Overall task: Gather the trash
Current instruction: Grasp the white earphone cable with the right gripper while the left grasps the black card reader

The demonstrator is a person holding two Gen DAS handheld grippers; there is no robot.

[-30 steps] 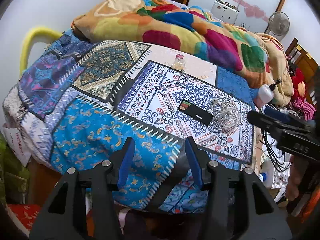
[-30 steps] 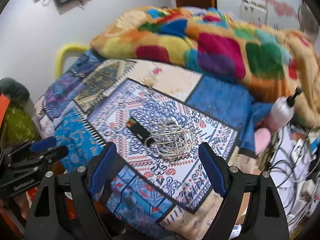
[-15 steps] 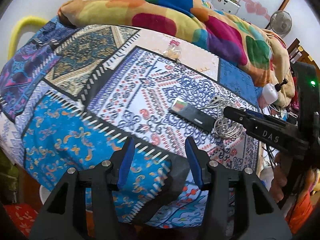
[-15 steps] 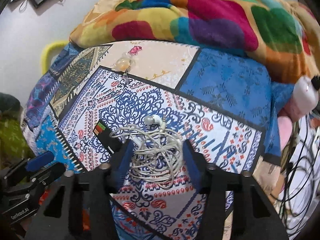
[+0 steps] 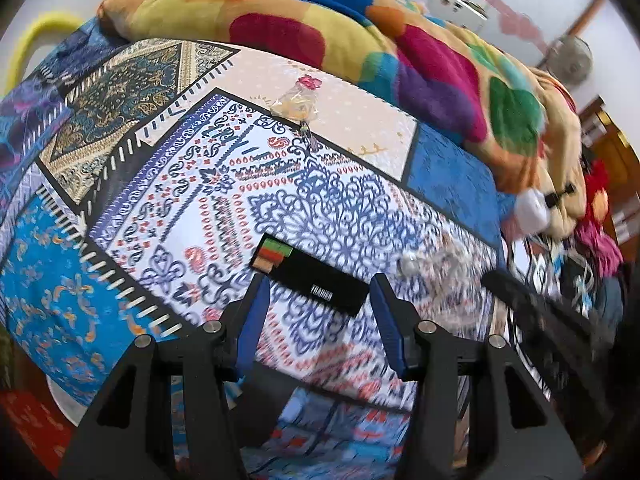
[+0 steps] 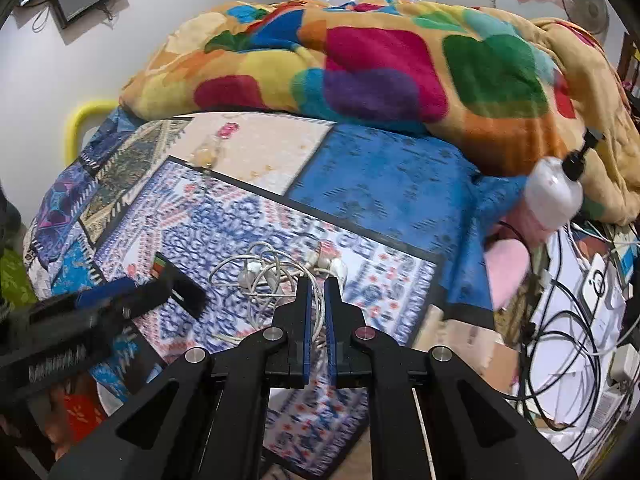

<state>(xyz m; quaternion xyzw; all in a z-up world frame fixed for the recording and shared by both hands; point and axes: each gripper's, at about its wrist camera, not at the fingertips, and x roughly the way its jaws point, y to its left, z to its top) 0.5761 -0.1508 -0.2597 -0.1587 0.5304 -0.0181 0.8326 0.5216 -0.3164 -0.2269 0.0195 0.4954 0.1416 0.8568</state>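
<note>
Bed covered by a patchwork batik sheet [image 5: 168, 216] in blue, white and beige, seen from both wrist cameras. A crumpled multicoloured fleece blanket [image 6: 384, 72] lies along the far side.

Right tongs [image 6: 316, 280]: the jaws have just been closing and now stand nearly together, with strands of the tangled white earphone cable [image 6: 264, 272] passing between the blue pads; the rest of the bundle lies on the white-and-blue patterned panel just beyond the fingertips. In the left wrist view the bundle is a blur.

Left tongs [image 5: 318, 284]: jaws partly apart, gripping nothing, poised just above the flat black rectangular box with a red, green and tan end [image 5: 308, 276]. The box lies on the same panel, just left of the cable, its middle framed between the two pads.

A small clear plastic wrapper with a pink tie [image 5: 298, 100] rests farther back on the beige panel, well apart from both tongs. A white pump bottle [image 6: 554, 196] lies at the bed's right edge.
</note>
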